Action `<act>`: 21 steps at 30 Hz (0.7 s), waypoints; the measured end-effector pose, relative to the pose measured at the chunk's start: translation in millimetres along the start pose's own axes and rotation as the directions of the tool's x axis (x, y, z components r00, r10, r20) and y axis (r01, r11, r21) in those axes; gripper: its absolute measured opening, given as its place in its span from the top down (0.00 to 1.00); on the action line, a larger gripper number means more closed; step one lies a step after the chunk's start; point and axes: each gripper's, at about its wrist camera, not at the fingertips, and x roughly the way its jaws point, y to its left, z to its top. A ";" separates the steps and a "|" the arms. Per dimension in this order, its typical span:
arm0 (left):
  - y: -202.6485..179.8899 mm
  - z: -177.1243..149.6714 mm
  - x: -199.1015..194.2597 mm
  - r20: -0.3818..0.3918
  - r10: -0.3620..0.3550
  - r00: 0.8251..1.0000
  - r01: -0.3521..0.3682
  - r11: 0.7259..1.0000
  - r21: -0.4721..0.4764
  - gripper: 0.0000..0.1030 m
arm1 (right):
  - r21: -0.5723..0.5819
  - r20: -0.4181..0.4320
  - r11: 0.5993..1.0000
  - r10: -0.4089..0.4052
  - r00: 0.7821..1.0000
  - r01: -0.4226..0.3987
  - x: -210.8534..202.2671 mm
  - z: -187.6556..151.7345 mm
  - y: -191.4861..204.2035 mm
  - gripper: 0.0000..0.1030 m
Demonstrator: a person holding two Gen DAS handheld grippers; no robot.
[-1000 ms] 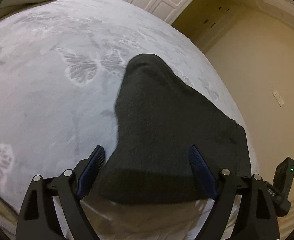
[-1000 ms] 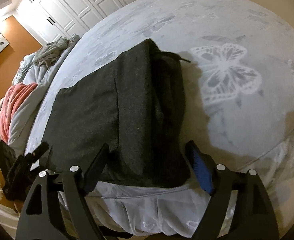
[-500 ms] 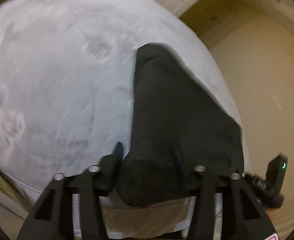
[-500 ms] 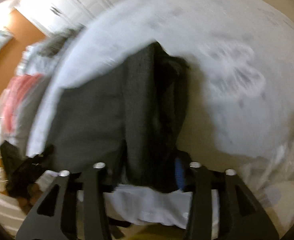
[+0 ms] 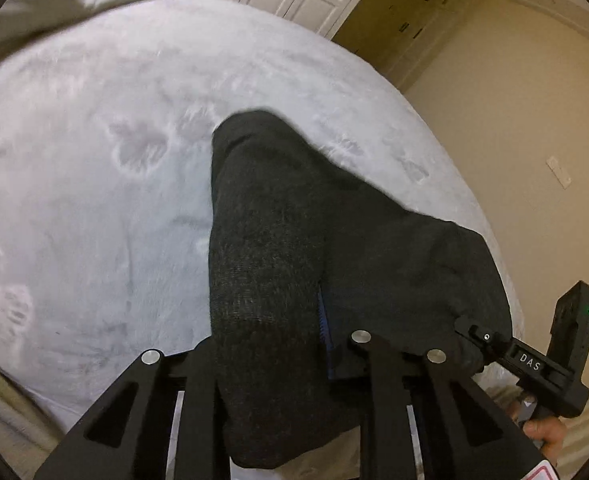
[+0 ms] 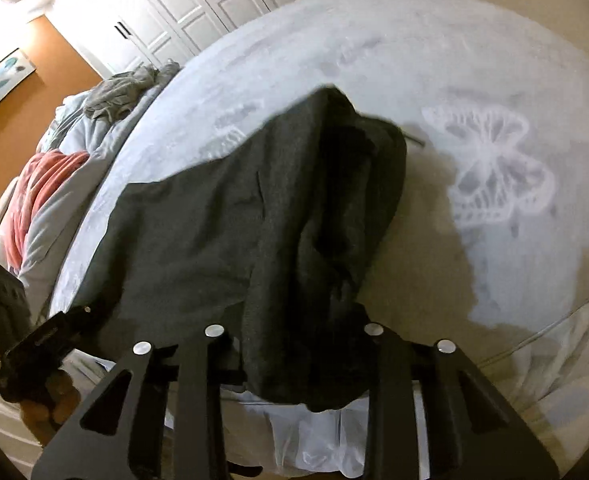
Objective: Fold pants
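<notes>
Dark grey pants [image 5: 302, 240] lie partly folded on a pale grey bed cover with butterfly prints [image 5: 94, 184]. My left gripper [image 5: 268, 344] is shut on the near edge of the pants, which bunches up between its fingers and hides most of them. In the right wrist view the pants [image 6: 230, 216] are lifted and draped. My right gripper [image 6: 294, 344] is shut on their near right corner, with folds of cloth hanging over its fingers. Each gripper shows at the edge of the other's view.
The bed's near edge and a white sheet [image 6: 494, 380] run under the grippers. Crumpled grey and red bedding [image 6: 54, 176] lies at the far left. White cupboard doors [image 6: 198, 4] and a beige wall [image 5: 534, 120] stand beyond the bed.
Both grippers were open around the pants' near edge a second ago. They have closed on the cloth and lifted it, so the edge now bunches up.
</notes>
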 end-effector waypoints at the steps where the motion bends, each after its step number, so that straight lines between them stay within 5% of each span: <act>1: -8.1 1.2 -6.8 0.008 0.009 1.000 -0.009 1.000 0.017 0.83 | -0.005 0.005 1.000 0.001 1.000 -0.001 -3.5 -0.2 2.4 0.73; 21: -64.7 -20.4 -127.8 0.115 0.053 0.992 -0.072 0.983 0.167 0.84 | -0.116 0.077 0.984 0.147 0.986 -0.138 -106.0 -32.5 47.5 0.73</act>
